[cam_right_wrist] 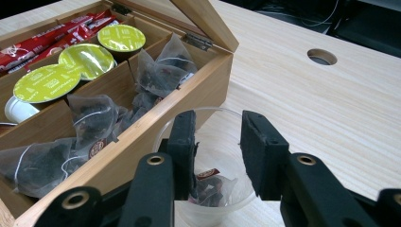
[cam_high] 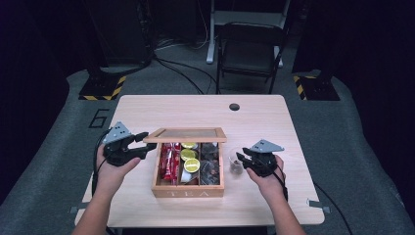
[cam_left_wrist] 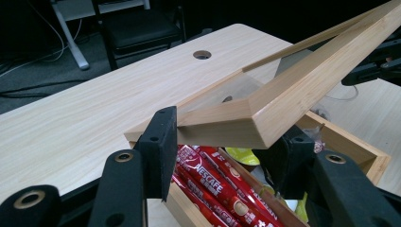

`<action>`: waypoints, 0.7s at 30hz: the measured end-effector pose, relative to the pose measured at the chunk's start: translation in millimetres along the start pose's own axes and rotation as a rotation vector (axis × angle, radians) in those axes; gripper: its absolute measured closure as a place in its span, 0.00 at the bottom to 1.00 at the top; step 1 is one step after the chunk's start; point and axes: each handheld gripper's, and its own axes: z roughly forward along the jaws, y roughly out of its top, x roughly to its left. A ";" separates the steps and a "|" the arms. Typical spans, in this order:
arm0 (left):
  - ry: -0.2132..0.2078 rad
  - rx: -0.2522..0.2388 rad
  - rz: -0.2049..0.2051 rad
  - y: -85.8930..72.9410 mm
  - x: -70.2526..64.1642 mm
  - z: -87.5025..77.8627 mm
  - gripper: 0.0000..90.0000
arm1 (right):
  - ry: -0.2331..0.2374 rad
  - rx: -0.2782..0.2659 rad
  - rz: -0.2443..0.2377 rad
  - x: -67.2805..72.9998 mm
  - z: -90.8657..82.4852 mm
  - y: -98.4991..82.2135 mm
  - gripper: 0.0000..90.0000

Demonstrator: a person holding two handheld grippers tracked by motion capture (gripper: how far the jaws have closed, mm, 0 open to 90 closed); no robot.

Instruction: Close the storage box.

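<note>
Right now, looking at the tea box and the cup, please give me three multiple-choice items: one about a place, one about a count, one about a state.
1. Where does the clear plastic cup stand?
A. inside the box
B. on the table at the box's right side
C. on the chair

2. How many green-lidded capsules lie in the wooden tea box?
A. one
B. three
C. five

3. How is the box lid?
A. shut flat
B. taken off
C. held raised in the left gripper

Answers: 1 B, the high view shows it beside the box wall; 2 B, the right gripper view shows three green tops; 3 C, the jaws clamp the lid's corner.
</note>
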 end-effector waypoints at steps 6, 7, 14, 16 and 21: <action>0.001 0.003 0.001 -0.1 -0.5 -0.2 0.56 | 0.014 -0.026 0.003 5.6 -4.5 5.5 0.70; 0.001 0.003 0.001 -0.3 -0.8 -0.3 0.56 | 0.022 -0.034 0.007 7.2 -5.5 7.6 0.69; 0.002 0.004 0.005 -2.4 -2.8 -1.1 0.56 | 0.075 -0.089 0.003 22.2 -12.6 24.5 0.64; 0.006 -0.002 0.006 -2.9 -3.5 -2.0 0.55 | 0.091 -0.107 -0.014 26.2 -15.7 29.6 0.63; 0.008 0.005 0.011 -4.3 -6.1 -3.7 0.56 | 0.099 -0.141 -0.026 34.5 -19.3 38.5 0.59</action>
